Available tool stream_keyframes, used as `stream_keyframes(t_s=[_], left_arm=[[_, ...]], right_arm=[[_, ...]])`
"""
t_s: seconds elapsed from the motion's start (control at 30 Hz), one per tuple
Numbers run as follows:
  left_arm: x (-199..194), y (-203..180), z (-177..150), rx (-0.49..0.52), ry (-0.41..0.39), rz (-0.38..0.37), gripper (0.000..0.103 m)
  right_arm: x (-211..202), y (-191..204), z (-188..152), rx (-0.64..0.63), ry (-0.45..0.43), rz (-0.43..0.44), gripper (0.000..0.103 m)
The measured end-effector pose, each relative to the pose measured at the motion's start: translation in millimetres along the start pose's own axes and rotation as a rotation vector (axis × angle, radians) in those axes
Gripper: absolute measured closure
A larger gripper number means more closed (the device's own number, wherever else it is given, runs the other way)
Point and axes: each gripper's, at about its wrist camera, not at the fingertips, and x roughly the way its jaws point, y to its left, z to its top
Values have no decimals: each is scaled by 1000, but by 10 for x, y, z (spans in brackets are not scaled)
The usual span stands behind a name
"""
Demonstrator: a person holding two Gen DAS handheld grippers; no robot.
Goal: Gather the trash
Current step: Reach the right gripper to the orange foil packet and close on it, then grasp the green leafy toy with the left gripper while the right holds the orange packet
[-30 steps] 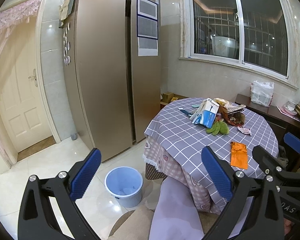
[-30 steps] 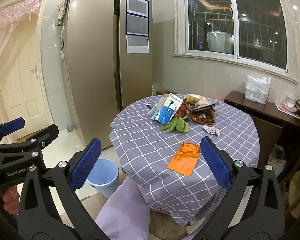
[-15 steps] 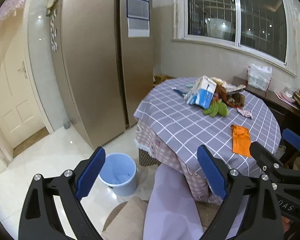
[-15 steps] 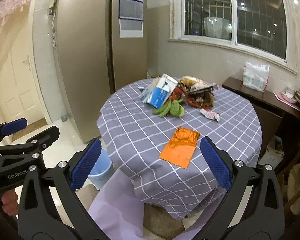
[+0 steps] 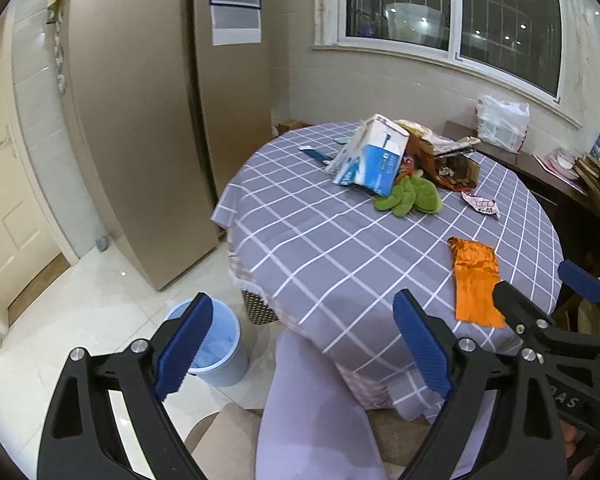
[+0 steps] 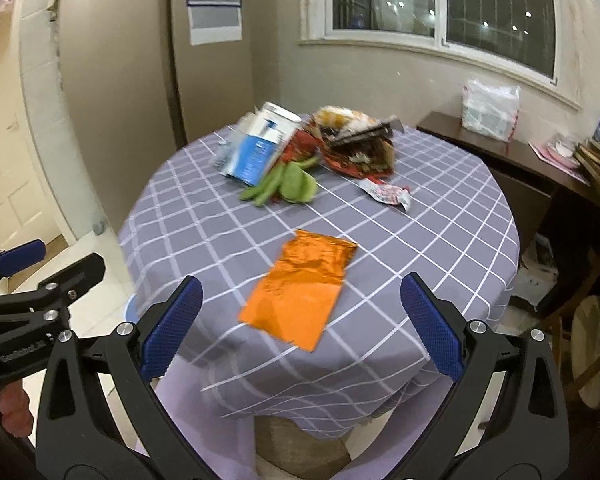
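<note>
Approach defined the last second: both grippers had dropped toward the surface [image 6: 180,216], the right gripper [image 6: 298,326] with fingers apart framing the orange wrapper [image 6: 300,284] lying flat, the left gripper [image 5: 300,344] slightly narrowed yet empty, so pickup looked imminent.

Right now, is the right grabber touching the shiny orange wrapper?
Apart. In the right wrist view the open right gripper hovers nearer the camera than the orange wrapper, which lies flat on the table, neither blue pad reaching it.
</note>
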Motion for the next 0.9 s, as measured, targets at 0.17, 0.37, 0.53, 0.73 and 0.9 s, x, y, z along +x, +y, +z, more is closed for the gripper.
stream_keyframes(t_s=[0.17, 0.37, 0.53, 0.73, 0.9], left_arm=[[224, -103, 86, 9, 27, -23, 14], [464, -158, 159, 13, 72, -39, 14], [607, -189, 237, 8, 93, -48, 14], [772, -293, 380, -2, 128, -103, 14], [923, -478, 526, 11, 149, -132, 13]], right_arm=[[309, -126, 49, 12, 55, -7, 5], [639, -197, 110, 19, 116, 7, 6], [852, -219, 119, 14, 137, 27, 19], [897, -277, 212, -17, 141, 71, 45], [919, -465, 305, 6, 137, 63, 45]])
